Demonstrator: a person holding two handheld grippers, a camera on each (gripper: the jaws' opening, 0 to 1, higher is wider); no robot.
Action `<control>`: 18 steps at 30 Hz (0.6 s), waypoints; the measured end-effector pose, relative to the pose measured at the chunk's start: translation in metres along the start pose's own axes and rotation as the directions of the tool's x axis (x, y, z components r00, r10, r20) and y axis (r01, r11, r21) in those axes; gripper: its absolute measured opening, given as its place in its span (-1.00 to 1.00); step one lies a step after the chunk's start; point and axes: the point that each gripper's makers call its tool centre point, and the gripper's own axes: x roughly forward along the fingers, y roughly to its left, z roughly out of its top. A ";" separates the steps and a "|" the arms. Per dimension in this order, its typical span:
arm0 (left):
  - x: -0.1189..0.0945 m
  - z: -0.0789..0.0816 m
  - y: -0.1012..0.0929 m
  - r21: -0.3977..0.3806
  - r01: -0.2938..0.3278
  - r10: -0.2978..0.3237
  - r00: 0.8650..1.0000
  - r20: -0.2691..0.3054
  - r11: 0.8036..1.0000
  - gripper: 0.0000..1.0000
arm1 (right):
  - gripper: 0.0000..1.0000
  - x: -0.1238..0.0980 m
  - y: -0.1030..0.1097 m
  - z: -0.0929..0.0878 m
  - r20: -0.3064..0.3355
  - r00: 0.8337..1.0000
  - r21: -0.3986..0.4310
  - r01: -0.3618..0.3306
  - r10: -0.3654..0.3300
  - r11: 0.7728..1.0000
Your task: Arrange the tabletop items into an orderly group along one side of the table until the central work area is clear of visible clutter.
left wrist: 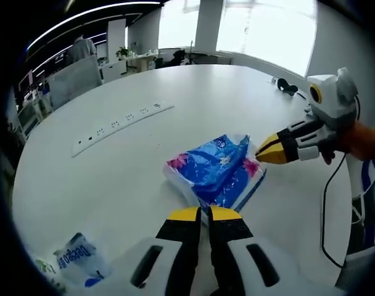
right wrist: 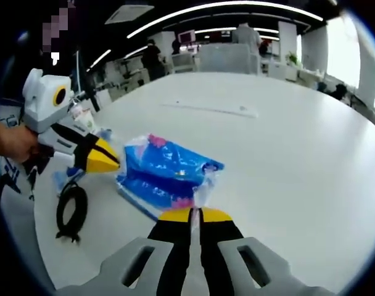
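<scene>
A blue plastic package with pink flowers (left wrist: pixel 215 169) lies on the white table (left wrist: pixel 193 98). In the left gripper view my left gripper (left wrist: pixel 206 214) is shut on the package's near edge. My right gripper (left wrist: pixel 271 151) comes in from the right, jaws together at the package's right corner. In the right gripper view the same package (right wrist: pixel 166 172) lies ahead, and my right gripper (right wrist: pixel 195 214) is shut on a thin flap of its wrapping. My left gripper (right wrist: pixel 106 160) touches its left end, held by a hand.
A long white power strip (left wrist: pixel 123 120) lies farther back on the table. A small blue-and-white tissue packet (left wrist: pixel 79 259) sits at the near left. A black cable (left wrist: pixel 326 203) runs along the right edge, and a coiled cable (right wrist: pixel 70 209) lies beside the package. Desks and people stand beyond.
</scene>
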 end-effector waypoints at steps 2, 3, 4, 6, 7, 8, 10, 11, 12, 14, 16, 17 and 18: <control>0.000 0.001 0.000 0.009 -0.001 0.001 1.000 0.002 1.000 -0.93 | -0.97 0.000 -0.002 -0.001 0.000 1.000 -0.016 0.012 -0.012 1.000; 0.000 0.002 0.001 0.014 -0.008 0.008 1.000 0.005 1.000 -0.92 | -0.97 -0.001 -0.002 -0.001 0.002 1.000 -0.012 0.011 -0.011 1.000; 0.000 0.002 0.002 0.011 -0.011 0.011 1.000 0.005 1.000 -0.92 | -0.96 -0.001 -0.002 0.000 0.006 1.000 -0.007 0.013 -0.013 1.000; 0.000 0.002 0.002 -0.002 -0.007 0.007 1.000 0.007 1.000 -0.92 | -0.96 -0.001 -0.005 0.002 0.017 1.000 -0.004 0.024 -0.024 1.000; -0.001 0.001 0.002 -0.002 -0.007 0.007 1.000 0.005 1.000 -0.92 | -0.94 -0.002 -0.005 0.003 0.024 0.999 -0.001 0.024 -0.024 1.000; -0.002 0.001 0.002 -0.001 -0.008 0.008 1.000 0.006 1.000 -0.93 | -0.93 -0.002 -0.006 0.004 0.028 0.999 0.002 0.028 -0.028 1.000; -0.004 0.002 0.001 0.000 -0.005 0.005 1.000 0.016 1.000 -0.94 | -0.93 -0.004 -0.006 0.007 0.048 0.998 0.024 0.035 -0.036 0.999; -0.005 0.001 0.001 0.000 -0.004 0.004 1.000 0.017 1.000 -0.95 | -0.91 -0.005 -0.007 0.009 0.057 0.998 0.028 0.036 -0.038 0.999; -0.005 0.001 0.000 -0.002 -0.002 0.002 1.000 0.018 1.000 -0.95 | -0.90 -0.004 -0.007 0.008 0.053 0.998 0.025 0.038 -0.039 0.999; -0.007 0.002 0.001 -0.004 -0.004 0.004 1.000 0.024 1.000 -0.91 | -0.85 -0.005 -0.007 0.009 0.059 0.997 0.000 0.042 -0.042 0.999; -0.009 0.002 0.003 0.000 -0.011 0.011 1.000 0.026 1.000 -0.89 | -0.78 -0.008 -0.005 0.012 0.070 0.997 -0.018 0.045 -0.044 0.999; -0.010 0.003 0.003 -0.001 -0.013 0.013 0.999 0.029 1.000 -0.87 | -0.71 -0.008 -0.005 0.013 0.074 0.996 -0.026 0.047 -0.045 0.999; -0.012 0.004 0.004 -0.003 -0.016 0.016 0.999 0.034 1.000 -0.86 | -0.65 -0.009 -0.006 0.015 0.081 0.996 -0.035 0.052 -0.049 0.998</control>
